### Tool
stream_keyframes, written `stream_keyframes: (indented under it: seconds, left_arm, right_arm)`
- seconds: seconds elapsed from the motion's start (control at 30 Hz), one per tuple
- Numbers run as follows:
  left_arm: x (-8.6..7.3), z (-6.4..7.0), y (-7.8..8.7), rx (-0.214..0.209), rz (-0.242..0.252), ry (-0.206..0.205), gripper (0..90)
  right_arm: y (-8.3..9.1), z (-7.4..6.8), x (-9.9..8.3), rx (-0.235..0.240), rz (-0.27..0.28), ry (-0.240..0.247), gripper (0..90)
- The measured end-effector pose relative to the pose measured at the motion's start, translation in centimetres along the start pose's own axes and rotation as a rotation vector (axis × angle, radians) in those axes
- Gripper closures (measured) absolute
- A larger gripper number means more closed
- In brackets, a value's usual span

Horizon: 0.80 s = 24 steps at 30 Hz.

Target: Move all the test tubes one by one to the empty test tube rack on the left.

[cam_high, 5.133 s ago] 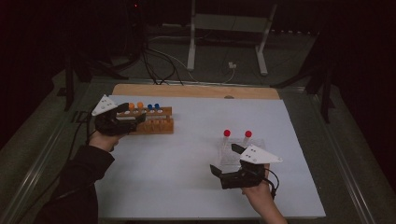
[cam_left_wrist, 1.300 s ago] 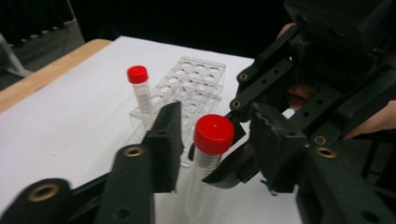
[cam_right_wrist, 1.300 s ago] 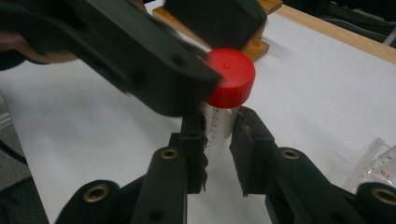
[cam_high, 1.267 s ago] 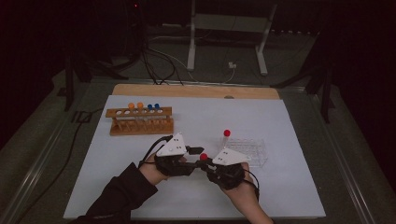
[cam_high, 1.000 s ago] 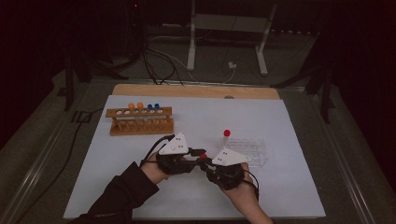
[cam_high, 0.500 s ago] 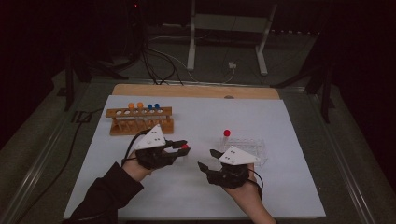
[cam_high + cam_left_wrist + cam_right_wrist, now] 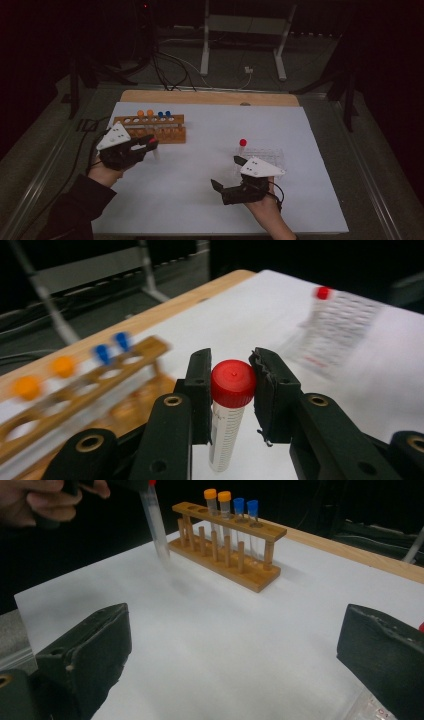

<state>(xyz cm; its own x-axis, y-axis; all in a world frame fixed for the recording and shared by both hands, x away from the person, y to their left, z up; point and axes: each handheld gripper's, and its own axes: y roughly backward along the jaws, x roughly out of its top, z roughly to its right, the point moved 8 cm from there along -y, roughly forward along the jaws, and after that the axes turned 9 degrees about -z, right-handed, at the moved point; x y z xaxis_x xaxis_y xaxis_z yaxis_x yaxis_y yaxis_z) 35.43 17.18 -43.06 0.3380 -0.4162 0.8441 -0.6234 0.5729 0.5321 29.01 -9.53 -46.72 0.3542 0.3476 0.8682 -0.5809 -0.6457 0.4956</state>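
Upright between the left gripper's (image 7: 232, 390) closed jaws, a red-capped tube (image 7: 229, 412), clamped just under its cap.

Black jaws, brass screws, grey plates, dark sleeve (image 7: 75, 207)

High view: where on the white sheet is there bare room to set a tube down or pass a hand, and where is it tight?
Bare: the middle of the white sheet, between the wooden rack and the clear plastic rack, and the far right strip behind that rack. Crowded: the left side, where the left gripper holds the red-capped tube by the wooden rack, and around the right gripper.
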Motion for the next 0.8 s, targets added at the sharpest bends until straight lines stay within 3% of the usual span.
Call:
stream_keyframes:
  seconds: [0.07, 0.2, 0.47, 0.8]
  left_arm:
    - [-0.1, -1.2, 0.3, 0.026, 0.011, 0.027, 71.7]
    - [-0.1, -3.2, 0.6, 0.092, -0.004, 0.047, 71.7]
    - [1.5, -6.9, 1.9, 0.21, 0.029, 0.079, 71.8]
    - [3.2, -10.2, 1.0, 0.268, 0.071, 0.115, 71.8]
  right_arm:
    - [0.1, -0.1, 0.0, 0.027, 0.007, -0.005, 0.6]
    - [0.4, -0.2, 0.2, 0.024, 0.028, 0.006, 0.5]
    - [0.7, -0.1, 0.3, 0.025, 0.046, 0.012, 0.0]
    - [0.7, 0.1, 0.2, 0.015, 0.046, 0.006, 0.0]
